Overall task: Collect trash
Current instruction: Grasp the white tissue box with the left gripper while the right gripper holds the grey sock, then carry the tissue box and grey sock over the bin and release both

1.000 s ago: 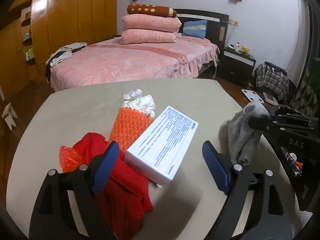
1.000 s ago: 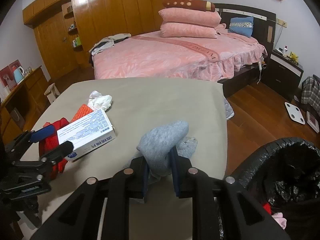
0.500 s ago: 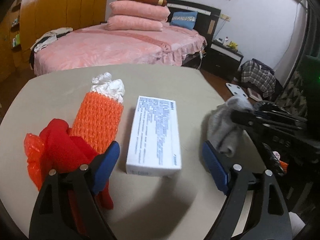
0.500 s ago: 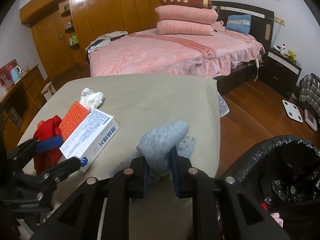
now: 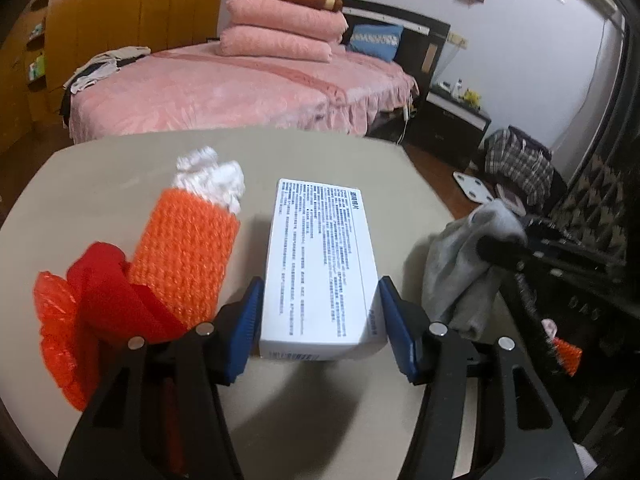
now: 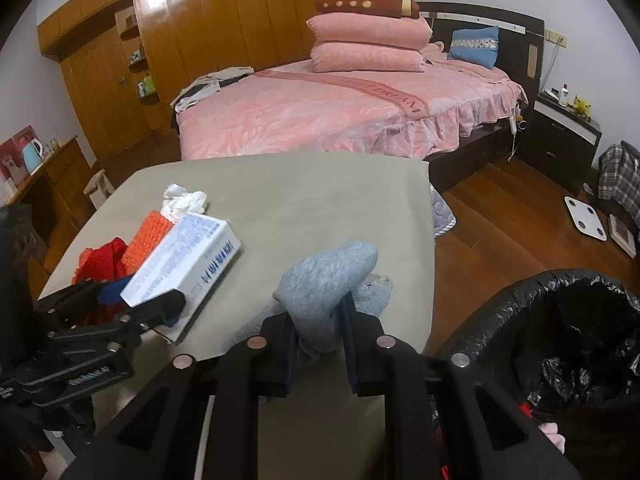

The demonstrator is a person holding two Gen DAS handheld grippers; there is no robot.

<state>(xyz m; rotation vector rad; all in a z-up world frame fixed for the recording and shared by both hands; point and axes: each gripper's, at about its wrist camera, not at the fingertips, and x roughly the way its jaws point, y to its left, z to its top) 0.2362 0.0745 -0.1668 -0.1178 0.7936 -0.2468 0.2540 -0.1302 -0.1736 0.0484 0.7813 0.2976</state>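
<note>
Bedroom table point(image 5: 328, 408) in play: the white box point(image 5: 320, 264) sits between the left gripper point(image 5: 320, 324), whose jaws have just been closing onto its sides. At nine o'clock wait the orange mesh sleeve point(image 5: 188, 256) and red scraps point(image 5: 104, 292). At three o'clock, the right gripper point(image 6: 320, 344) pinches a grey sock point(image 6: 328, 280), black-lined bin point(image 6: 560, 320) near. Most trash looks uncollected.

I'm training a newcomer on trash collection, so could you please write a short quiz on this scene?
1. True or false: the right tool is shut on the grey sock.
2. What lies between the left tool's blue pads: A tissue, B white box, C red cloth?
3. Where is the bin, seen from the right wrist?

Key: 1 true. 2 B. 3 Lower right, off the table.
</note>
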